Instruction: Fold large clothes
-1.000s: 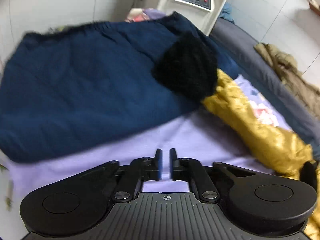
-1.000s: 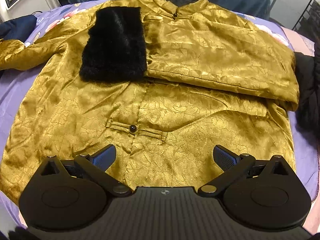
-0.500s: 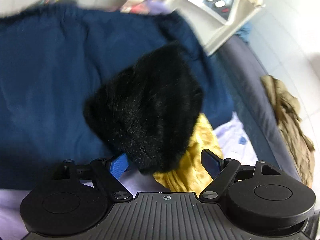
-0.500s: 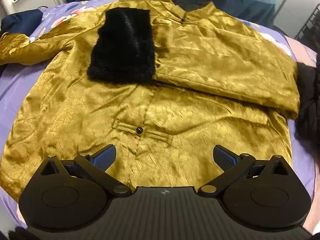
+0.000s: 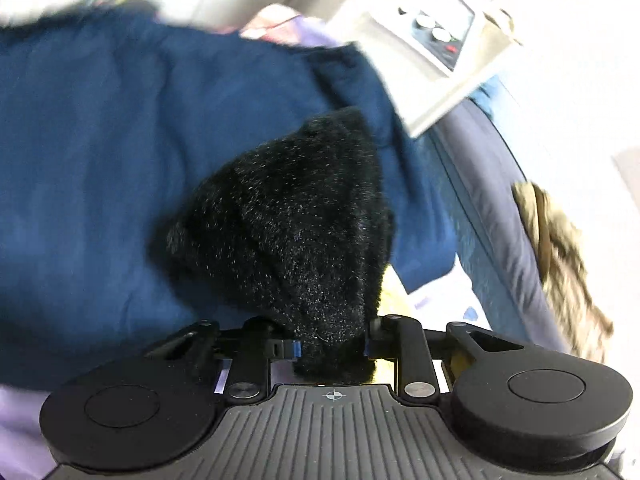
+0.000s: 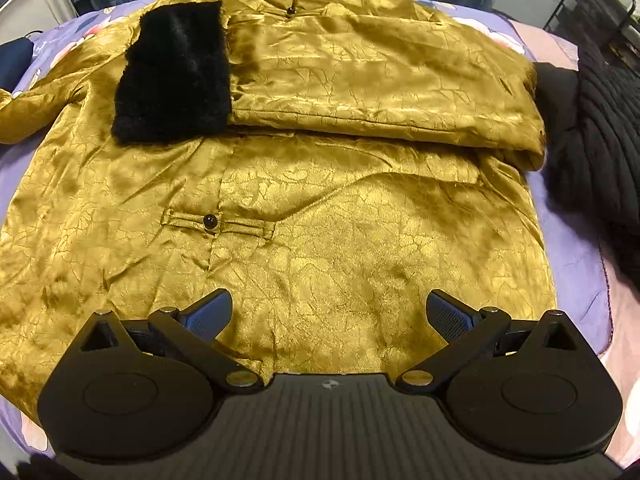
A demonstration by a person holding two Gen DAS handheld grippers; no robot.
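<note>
— Where's the jacket (image 6: 320, 184)?

— Flat on the bed (image 6: 568, 240), front up, collar at the far end, hem nearest my right gripper (image 6: 328, 312). One sleeve (image 6: 380, 92) is already folded across the chest, running left to right, its black fur cuff (image 6: 176, 76) lying on the left half of the chest.

— And the other sleeve?

— It runs off to the far left, out of my right view. My left gripper (image 5: 330, 350) has its fur cuff (image 5: 292, 216): the fingers are pressed in on the fur from both sides, the cuff bulging out ahead of them. A bit of gold cloth shows just right of it. Behind the cuff lies a blue garment (image 5: 120, 160), and farther off a white machine (image 5: 432, 56), blurred.

— Your right fingers?

— Spread wide, holding nothing, hovering over the hem, near the middle.

— So which hand moves?

— The left, I'd judge. It's the one with the sleeve, and the right is well away from it. The sleeve's long axis runs left to right, like the folded one, so the cuff has to travel rightward across the chest to land beside or on the first sleeve.

— Risks?

— The fur is thick and the satin looks slippery; the cuff could slide out, or the sleeve could drag the body askew. My right could pin the hem, I think.
</note>
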